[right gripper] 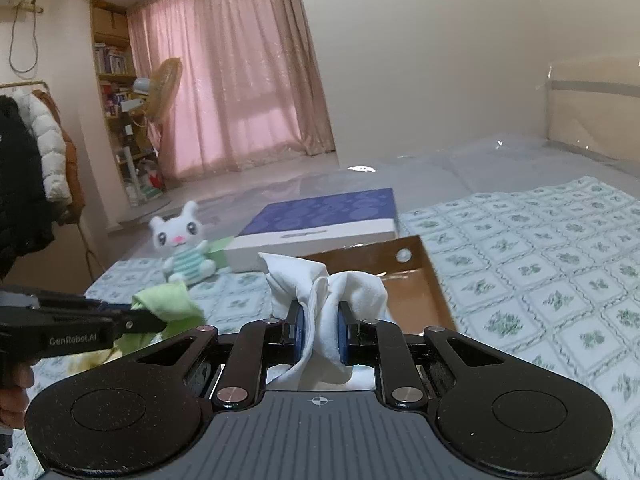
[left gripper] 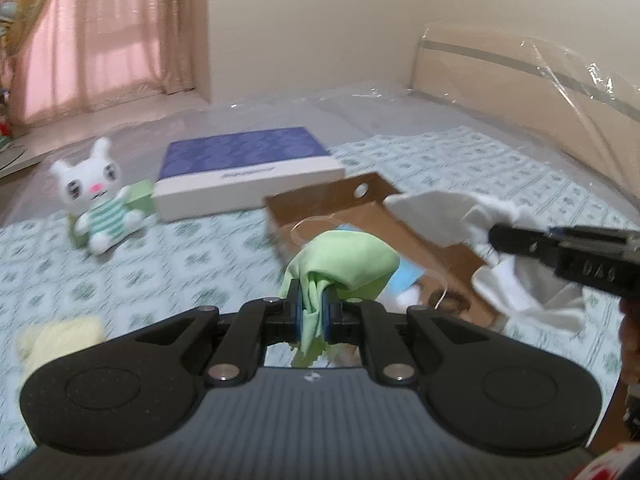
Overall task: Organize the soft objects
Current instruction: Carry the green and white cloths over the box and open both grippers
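Observation:
My left gripper (left gripper: pixel 311 307) is shut on a light green cloth (left gripper: pixel 344 264), which bunches up above the pads and hangs below them. My right gripper (right gripper: pixel 320 334) is shut on a white cloth (right gripper: pixel 320 280), held up over the bed. Each gripper shows in the other's view: the right gripper (left gripper: pixel 500 236) with the white cloth (left gripper: pixel 440 216) at the right edge, the left gripper (right gripper: pixel 160 322) with the green cloth (right gripper: pixel 168 304) at the left edge. An open brown cardboard box (left gripper: pixel 360 208) lies on the bed just beyond both cloths. A white plush bunny (left gripper: pixel 96 204) in a striped green top sits at the far left.
A flat blue-topped box (left gripper: pixel 248 168) lies behind the cardboard box (right gripper: pixel 412 280), next to the bunny (right gripper: pixel 182 248). A pale yellow soft item (left gripper: pixel 60 340) lies at the near left on the patterned bedspread (left gripper: pixel 180 264). Plastic-covered headboard (left gripper: pixel 520 92) rises at the right; pink curtains (right gripper: pixel 232 80) stand behind.

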